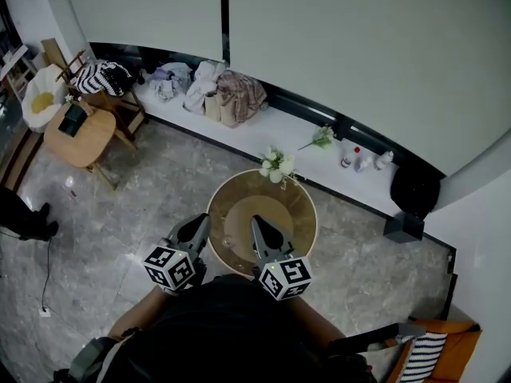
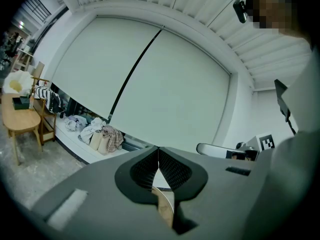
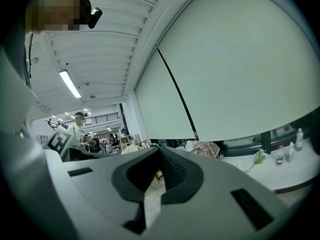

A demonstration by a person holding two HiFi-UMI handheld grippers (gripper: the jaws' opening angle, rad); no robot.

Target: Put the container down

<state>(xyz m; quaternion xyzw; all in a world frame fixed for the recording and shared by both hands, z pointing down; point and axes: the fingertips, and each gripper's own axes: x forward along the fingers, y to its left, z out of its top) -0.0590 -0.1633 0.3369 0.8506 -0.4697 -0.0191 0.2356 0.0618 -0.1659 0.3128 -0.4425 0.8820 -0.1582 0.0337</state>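
The container [image 1: 299, 206], round and tan with a raised rim, lies directly under both claws. The left gripper [image 1: 200, 225] has its closed tips at the container's left rim, and a tan sliver shows in the gap behind them. The right gripper [image 1: 257, 223], also closed and empty, points over the container's middle. Each marker cube [image 1: 169, 266] carries black-and-white squares. Beyond the claws are white flowers [image 1: 276, 164] and small bottles [image 1: 346, 158], whose labels are too small to read.
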